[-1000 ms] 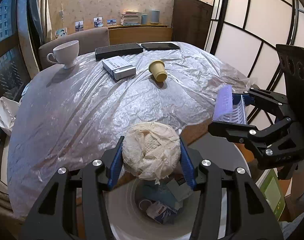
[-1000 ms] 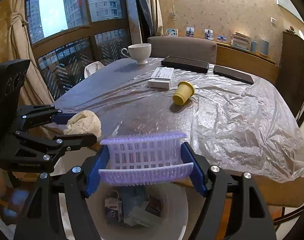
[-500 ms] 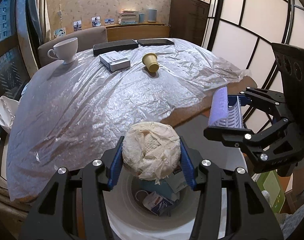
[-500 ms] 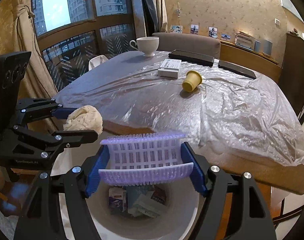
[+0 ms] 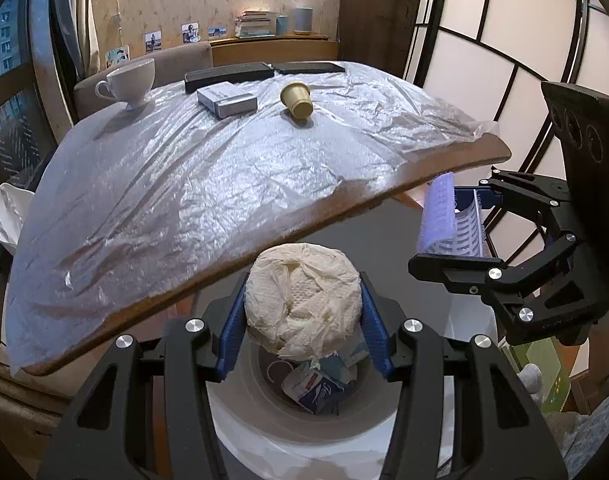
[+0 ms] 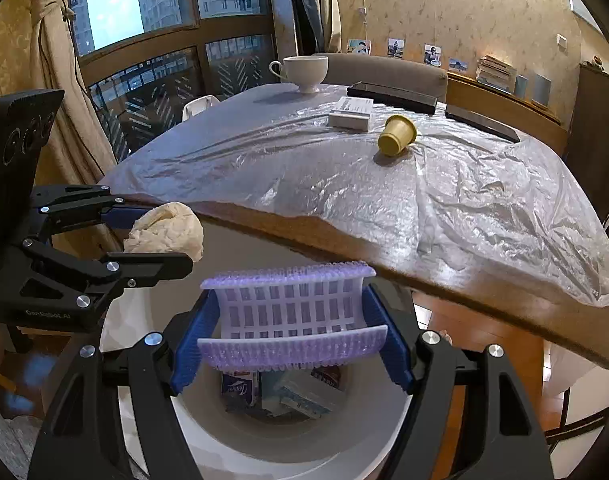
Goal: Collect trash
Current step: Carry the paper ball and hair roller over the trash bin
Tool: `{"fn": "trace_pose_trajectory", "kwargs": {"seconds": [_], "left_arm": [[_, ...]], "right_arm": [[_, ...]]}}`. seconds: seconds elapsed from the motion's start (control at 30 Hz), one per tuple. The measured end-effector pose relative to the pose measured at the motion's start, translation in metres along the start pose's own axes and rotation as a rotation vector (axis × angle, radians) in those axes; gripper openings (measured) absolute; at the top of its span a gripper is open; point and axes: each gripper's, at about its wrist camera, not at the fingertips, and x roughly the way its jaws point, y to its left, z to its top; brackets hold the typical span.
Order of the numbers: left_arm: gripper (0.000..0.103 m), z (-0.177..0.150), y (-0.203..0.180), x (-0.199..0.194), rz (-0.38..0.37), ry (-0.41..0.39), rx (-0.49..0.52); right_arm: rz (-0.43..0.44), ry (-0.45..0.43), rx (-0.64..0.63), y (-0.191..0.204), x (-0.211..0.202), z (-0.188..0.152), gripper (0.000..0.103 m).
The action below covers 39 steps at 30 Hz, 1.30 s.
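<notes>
Jaws, left gripper (image 5: 302,326): closed on 1 crumpled paper wad (image 5: 302,300), blue pads pressed to both its sides; held off the near edge of the counter (image 5: 344,208), above the mouth of the white trash bin (image 5: 264,420).
Jaws, right gripper (image 6: 292,340): clamped across 1 small lilac plastic basket (image 6: 290,312), lattice wall facing the camera, pads against its 2 ends; held beside the left gripper, also above the bin.
Trash bin: round, white, on the floor just off the near edge; contains tissue packets (image 6: 236,388) and other wrappers.
Counter: wooden, draped with a clear plastic sheet (image 5: 184,168) that stops short of the near edge.
Items on counter, all toward the far edge:
- 1 white teacup (image 5: 130,82), upright, far-left corner.
- 1 small white box (image 5: 226,99), flat.
- 1 yellow paper cup (image 5: 296,99), on its side, near the box.
- 2 dark flat slabs (image 5: 228,75), end to end along the far edge.
</notes>
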Motion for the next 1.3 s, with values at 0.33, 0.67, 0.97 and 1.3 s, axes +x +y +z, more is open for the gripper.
{"fn": "trace_pose_trajectory", "kwargs": {"seconds": [0.33,0.67,0.97,1.3], "left_arm": [[0.052,-0.014,-0.002,0.009,-0.010,0.041,-0.012],[0.052,-0.024,-0.002,0.018,-0.018,0.074,-0.028],[0.052,-0.031,-0.002,0.029,-0.016,0.114,-0.035],[0.052,-0.034,-0.003,0.038,0.031,0.140,-0.008]], "right_arm": [[-0.004,0.041,0.007,0.001,0.011,-0.014,0.072],[0.008,0.082,0.020,0.002,0.021,-0.025,0.072],[0.012,0.116,0.026,0.003,0.031,-0.032,0.072],[0.003,0.138,0.019,0.004,0.039,-0.040,0.072]]}}
